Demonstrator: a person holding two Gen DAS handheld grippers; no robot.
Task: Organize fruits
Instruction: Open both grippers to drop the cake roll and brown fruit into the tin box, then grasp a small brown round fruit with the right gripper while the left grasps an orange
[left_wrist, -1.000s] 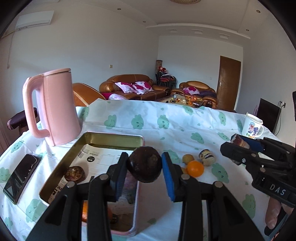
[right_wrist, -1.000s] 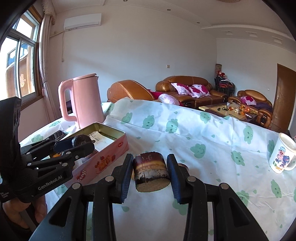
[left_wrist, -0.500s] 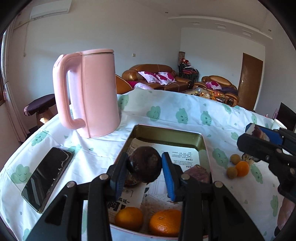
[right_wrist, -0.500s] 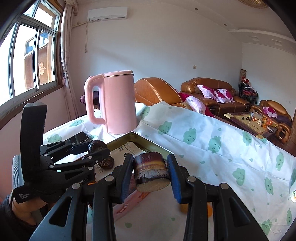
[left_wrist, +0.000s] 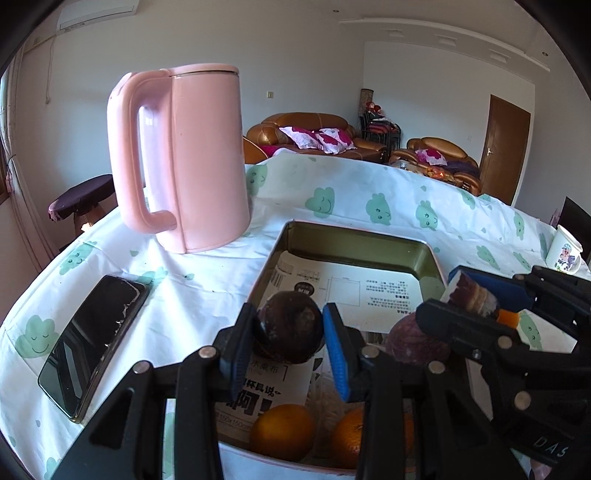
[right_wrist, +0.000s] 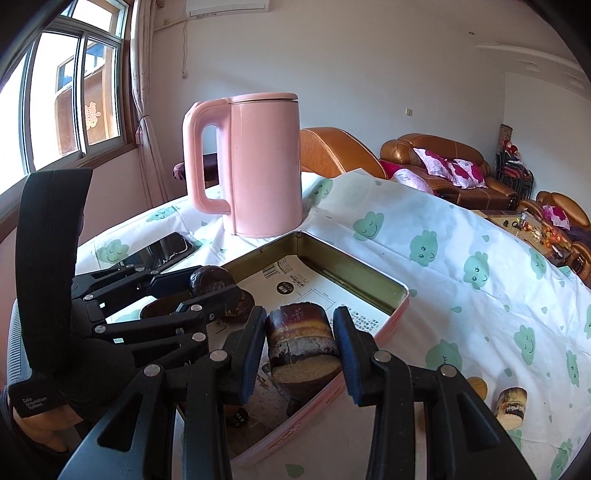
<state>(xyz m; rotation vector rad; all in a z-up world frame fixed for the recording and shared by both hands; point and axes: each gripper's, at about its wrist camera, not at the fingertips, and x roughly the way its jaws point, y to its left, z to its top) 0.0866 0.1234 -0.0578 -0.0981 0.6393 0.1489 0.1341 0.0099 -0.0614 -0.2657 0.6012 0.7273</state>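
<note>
My left gripper (left_wrist: 287, 315) is shut on a dark round fruit (left_wrist: 290, 328) and hangs just above the paper-lined metal tin (left_wrist: 354, 230) at its near left. My right gripper (right_wrist: 300, 321) is shut on a short piece of dark purple cane (right_wrist: 301, 339) with a pale cut face, held over the tin's near right rim (right_wrist: 395, 314). The left wrist view shows two oranges (left_wrist: 282, 428) and a purple fruit (left_wrist: 410, 339) lying in the tin. In the right wrist view the left gripper (right_wrist: 212, 290) is seen from the side, with another dark fruit (right_wrist: 243, 304) under it.
A tall pink kettle (left_wrist: 192, 158) stands just behind the tin's left corner. A black phone (left_wrist: 94, 339) lies to the left of the tin. A printed mug (left_wrist: 563, 251) stands far right. A loose cane piece (right_wrist: 511, 402) and a small yellow fruit (right_wrist: 478, 386) lie on the cloud-print cloth.
Both grippers have swung left from over the cloth to over the tin and sunk a little. Each still holds its piece. The right gripper has closed in beside the left.
</note>
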